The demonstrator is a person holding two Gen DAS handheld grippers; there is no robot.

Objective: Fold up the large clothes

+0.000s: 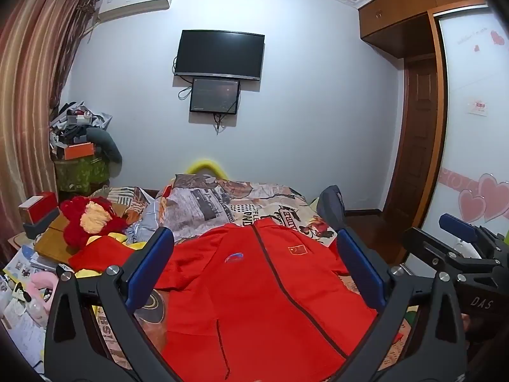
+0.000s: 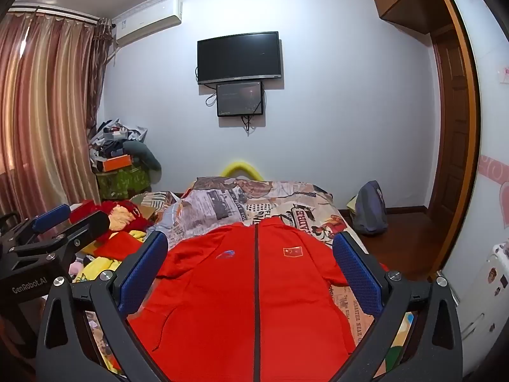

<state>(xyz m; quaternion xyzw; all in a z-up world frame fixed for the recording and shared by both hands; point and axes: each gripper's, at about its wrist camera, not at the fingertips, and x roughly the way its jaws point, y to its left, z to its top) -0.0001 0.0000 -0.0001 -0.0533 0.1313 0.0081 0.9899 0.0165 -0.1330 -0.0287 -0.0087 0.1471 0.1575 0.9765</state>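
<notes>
Facing: a bedroom wall beyond a bed, from two gripper cameras held side by side above the bedding.
Left gripper point(image 1: 254, 267): jaws spread wide, blue-padded fingers point(image 1: 149, 267) far apart, nothing between them, no contact with the cloth visible.
Right gripper point(image 2: 251, 270): jaws likewise spread wide, blue textured pads point(image 2: 143, 273) well apart, holding nothing, poised over the garment.
Right gripper from the left camera: black body and blue pad at the right edge point(image 1: 458, 254), beside the left tool.
Left gripper from the right camera: black body at the left edge point(image 2: 47, 242), lettered "GenRobot.AI".
Red jacket point(image 2: 248, 293): lying flat and face up on the bed, collar toward the far wall, hem nearest the cameras, dark zipper point(image 2: 256, 286) closed down the middle.
Jacket badges: small flag patch point(image 2: 292, 251) on one chest side, blue and red logo point(image 2: 226, 254) on the other.
Jacket pocket: slanted slit low on the front, near the hem.
Bedspread point(image 2: 280, 210): newspaper and cartoon print, under the jacket and stretching past the collar.
Left of the bed: red plush toy point(image 1: 90, 219), red and yellow cloth, papers and boxes heaped close by.
Right of the bed: grey backpack point(image 2: 370, 207) on the dark wooden floor.
Far wall: black television point(image 2: 239, 57) with a smaller screen point(image 2: 240, 98) mounted just below, air conditioner point(image 2: 149, 20) high near striped curtains point(image 2: 41, 111).
Right side: wooden wardrobe point(image 1: 413, 9) and door.
</notes>
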